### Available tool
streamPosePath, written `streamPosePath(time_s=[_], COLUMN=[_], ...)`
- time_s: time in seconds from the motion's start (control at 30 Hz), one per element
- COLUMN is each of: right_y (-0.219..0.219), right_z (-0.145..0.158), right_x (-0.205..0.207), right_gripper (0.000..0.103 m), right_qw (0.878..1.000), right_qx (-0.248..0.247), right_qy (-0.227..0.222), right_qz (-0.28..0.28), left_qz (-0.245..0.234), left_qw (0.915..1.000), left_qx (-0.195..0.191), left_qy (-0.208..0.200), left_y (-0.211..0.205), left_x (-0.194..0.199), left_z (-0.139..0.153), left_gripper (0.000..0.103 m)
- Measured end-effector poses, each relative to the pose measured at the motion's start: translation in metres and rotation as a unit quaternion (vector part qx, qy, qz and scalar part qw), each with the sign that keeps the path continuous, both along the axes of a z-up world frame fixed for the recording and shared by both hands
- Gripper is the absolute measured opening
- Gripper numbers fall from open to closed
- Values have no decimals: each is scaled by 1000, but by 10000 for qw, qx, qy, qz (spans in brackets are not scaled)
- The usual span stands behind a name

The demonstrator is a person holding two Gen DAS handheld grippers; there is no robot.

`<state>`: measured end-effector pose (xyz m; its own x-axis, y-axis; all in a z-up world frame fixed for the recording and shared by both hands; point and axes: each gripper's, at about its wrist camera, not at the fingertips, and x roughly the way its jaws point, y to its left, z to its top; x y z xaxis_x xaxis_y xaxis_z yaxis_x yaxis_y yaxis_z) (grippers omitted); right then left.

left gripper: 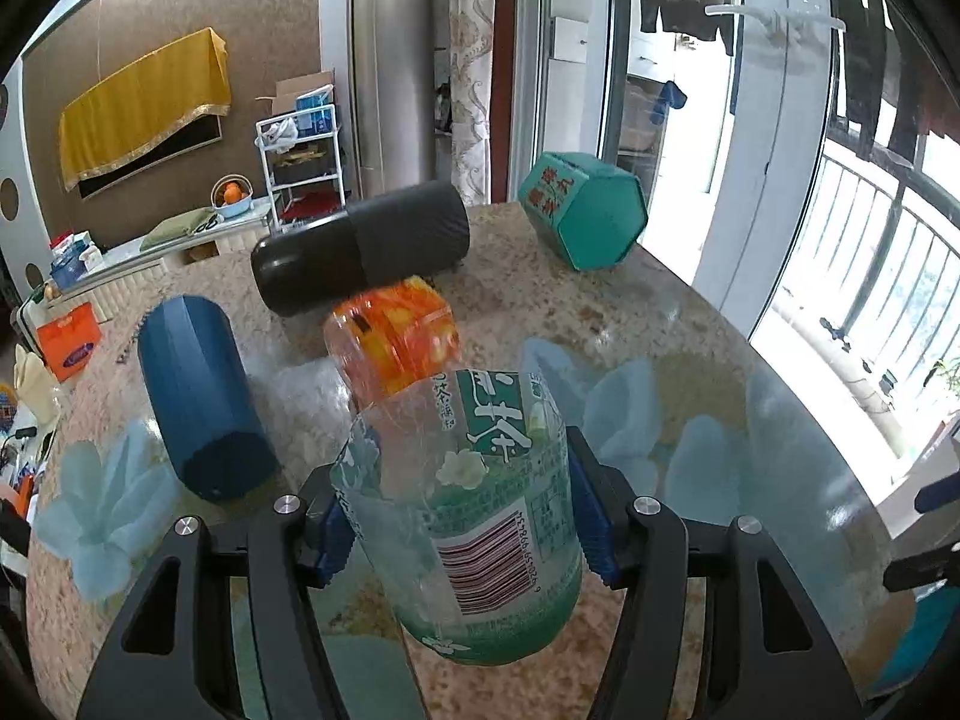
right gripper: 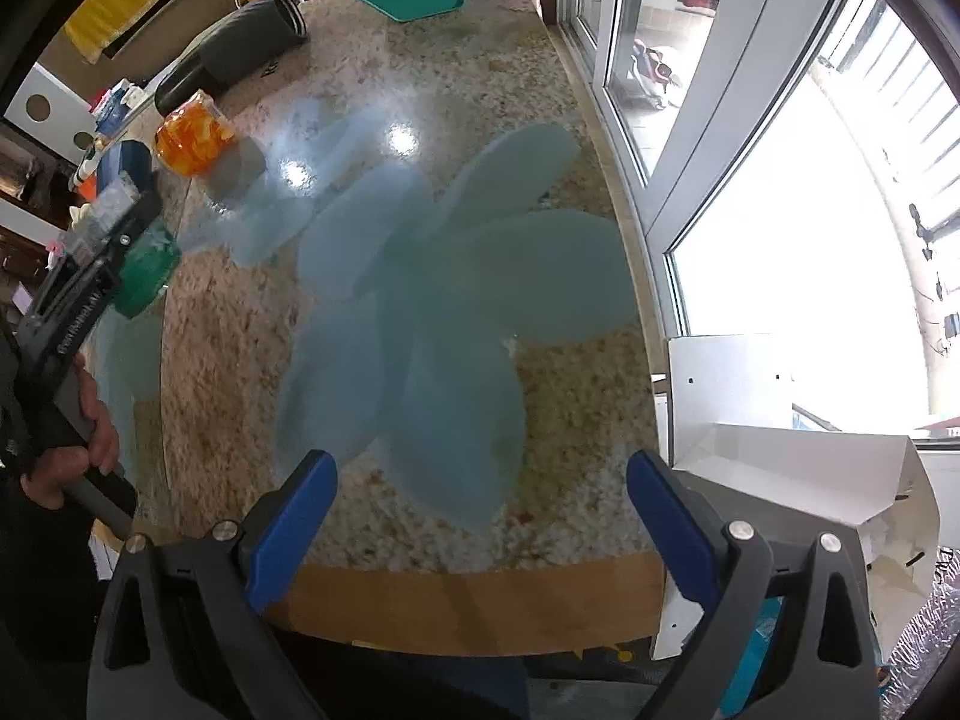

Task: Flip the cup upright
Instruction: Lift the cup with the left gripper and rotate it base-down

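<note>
My left gripper (left gripper: 462, 516) is shut on a clear plastic cup with a green tea label (left gripper: 480, 516), held tilted above the table with its green base toward the camera. In the right wrist view the same cup (right gripper: 147, 270) shows at the left edge, in the left gripper. My right gripper (right gripper: 480, 516) is open and empty over the near edge of the table (right gripper: 240, 360). A clear cup with an orange label (left gripper: 393, 339) lies on its side just beyond the held cup; it also shows in the right wrist view (right gripper: 192, 138).
A dark blue cup (left gripper: 198, 396), a black cylinder (left gripper: 360, 246) and a teal hexagonal box (left gripper: 585, 216) lie on their sides on the speckled stone table. White cardboard boxes (right gripper: 780, 456) stand at the right edge. A window runs along the right.
</note>
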<state>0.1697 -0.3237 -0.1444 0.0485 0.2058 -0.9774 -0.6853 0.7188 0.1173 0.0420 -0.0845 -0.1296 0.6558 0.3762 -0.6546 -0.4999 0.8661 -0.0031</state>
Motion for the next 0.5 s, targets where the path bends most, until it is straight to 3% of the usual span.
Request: streamPosePath(time_s=[0.5], right_y=[-6], right_z=[-7], right_x=[-7], right_gripper=[97], right_qw=[9998], right_qx=[-186], right_qy=[13], right_qz=[20], left_qz=[192], left_qw=[9997], left_qx=[157], left_qy=[56], left_y=[-13], left_x=[-1], left_z=[-20], left_gripper=[65])
